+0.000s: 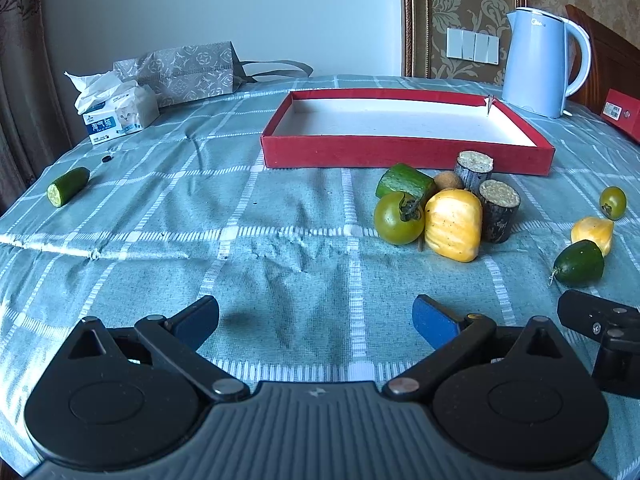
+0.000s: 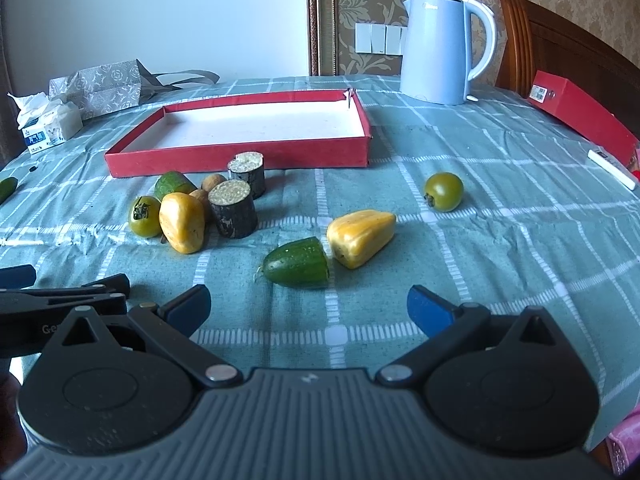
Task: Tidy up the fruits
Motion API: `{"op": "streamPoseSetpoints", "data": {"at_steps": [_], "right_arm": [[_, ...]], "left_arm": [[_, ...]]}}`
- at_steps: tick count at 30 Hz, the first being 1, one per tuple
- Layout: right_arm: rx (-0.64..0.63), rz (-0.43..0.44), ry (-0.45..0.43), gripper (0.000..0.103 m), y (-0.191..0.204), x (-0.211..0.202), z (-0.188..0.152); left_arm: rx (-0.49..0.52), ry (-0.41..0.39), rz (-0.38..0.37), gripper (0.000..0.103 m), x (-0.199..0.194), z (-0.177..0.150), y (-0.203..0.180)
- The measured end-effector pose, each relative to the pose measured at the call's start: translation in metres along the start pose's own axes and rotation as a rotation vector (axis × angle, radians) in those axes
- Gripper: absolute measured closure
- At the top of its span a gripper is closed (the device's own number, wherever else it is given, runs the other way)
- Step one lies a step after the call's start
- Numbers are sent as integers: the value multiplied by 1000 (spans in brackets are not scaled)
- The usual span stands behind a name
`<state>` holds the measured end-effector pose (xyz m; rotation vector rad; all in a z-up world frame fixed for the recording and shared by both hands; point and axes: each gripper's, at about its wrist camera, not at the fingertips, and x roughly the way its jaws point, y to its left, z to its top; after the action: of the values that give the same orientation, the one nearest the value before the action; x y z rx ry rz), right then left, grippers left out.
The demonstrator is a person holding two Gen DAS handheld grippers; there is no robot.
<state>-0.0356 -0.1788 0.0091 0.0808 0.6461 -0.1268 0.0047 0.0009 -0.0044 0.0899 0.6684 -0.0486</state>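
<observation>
The fruit lies loose on the checked tablecloth [image 2: 500, 184], all of it in front of the red tray [image 2: 240, 158], which holds nothing yet and looks to be where the pieces are meant to go. Just before the tray's front wall sits a tight cluster: a green tomato [image 2: 144, 216] touching a yellow fruit segment [image 2: 182, 227], a cut cucumber piece [image 2: 174, 184], two dark sugarcane chunks [image 2: 234, 214] standing on end, and small brown round fruits [image 2: 214, 182] half hidden behind them, too covered to count surely. To the right of the cluster, a cucumber end [image 2: 298, 264] lies just beside a second yellow segment [image 2: 360, 236], and a second green tomato [image 2: 443, 191] rests well apart, nearer the tray's right corner. One more cucumber piece [image 1: 68, 186] lies far to the tray's left. The right gripper [image 2: 308, 308] hangs low over the cloth with its jaws spread wide and nothing between them, facing the cucumber end, likely its first pick. The left gripper [image 1: 316, 322] is likewise spread and bare, facing the cluster. Behind the tray stand a blue kettle [image 2: 440, 48], a tissue pack [image 1: 118, 114] and a patterned gift bag [image 1: 188, 70]; a red box [image 2: 580, 112] is cut off at the right edge.
</observation>
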Motion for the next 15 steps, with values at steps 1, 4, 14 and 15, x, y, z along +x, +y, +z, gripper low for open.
{"op": "streamPoseSetpoints", "data": {"at_steps": [1, 4, 14, 15], "right_arm": [[0, -1, -1, 0, 0, 0, 0], [1, 0, -1, 0, 0, 0, 0], [-4, -2, 3, 0, 1, -1, 0], [-3, -2, 3, 0, 1, -1, 0]], "left_arm": [[0, 0, -1, 0, 0, 0, 0], [-1, 1, -3, 0, 0, 0, 0], [4, 3, -7, 0, -2, 0, -2], [2, 5, -8, 0, -2, 0, -1]]}}
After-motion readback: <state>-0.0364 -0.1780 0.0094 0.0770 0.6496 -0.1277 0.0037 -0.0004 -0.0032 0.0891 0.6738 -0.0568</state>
